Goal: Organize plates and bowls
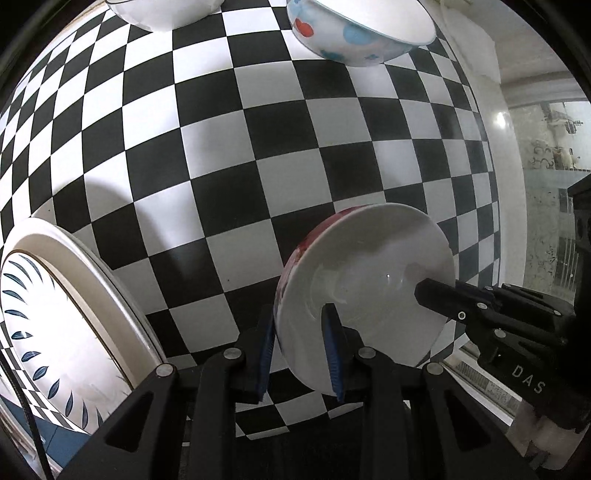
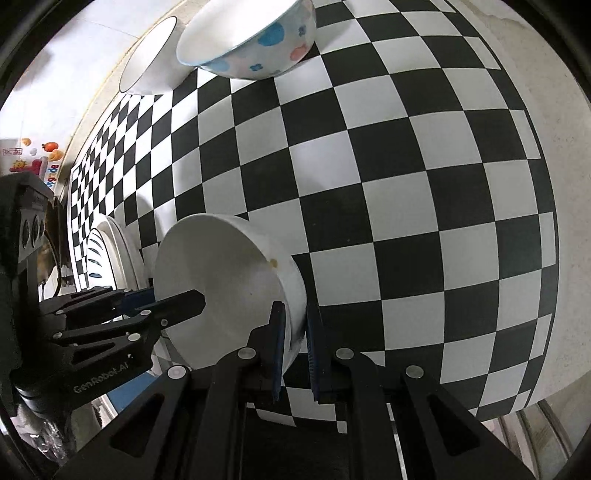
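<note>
A white bowl [image 1: 369, 273] with red marks on its outer wall hangs tilted above the checkered tablecloth [image 1: 258, 147], gripped from both sides. My left gripper [image 1: 299, 332] is shut on the bowl's near rim, one blue pad inside and one outside. My right gripper [image 1: 443, 291] pinches the opposite rim, with one black finger inside the bowl. In the right wrist view the same bowl [image 2: 221, 280] sits between the right gripper's [image 2: 295, 328] blue pads. There the left gripper [image 2: 162, 297] clamps the far rim.
A bowl with blue and red spots [image 1: 354, 33] [image 2: 255, 40] and a plain white bowl [image 1: 162, 11] [image 2: 147, 55] stand at the far edge. A blue-leaf plate [image 1: 55, 314] [image 2: 94, 254] rests on a larger white plate [image 1: 96, 266], left of the held bowl.
</note>
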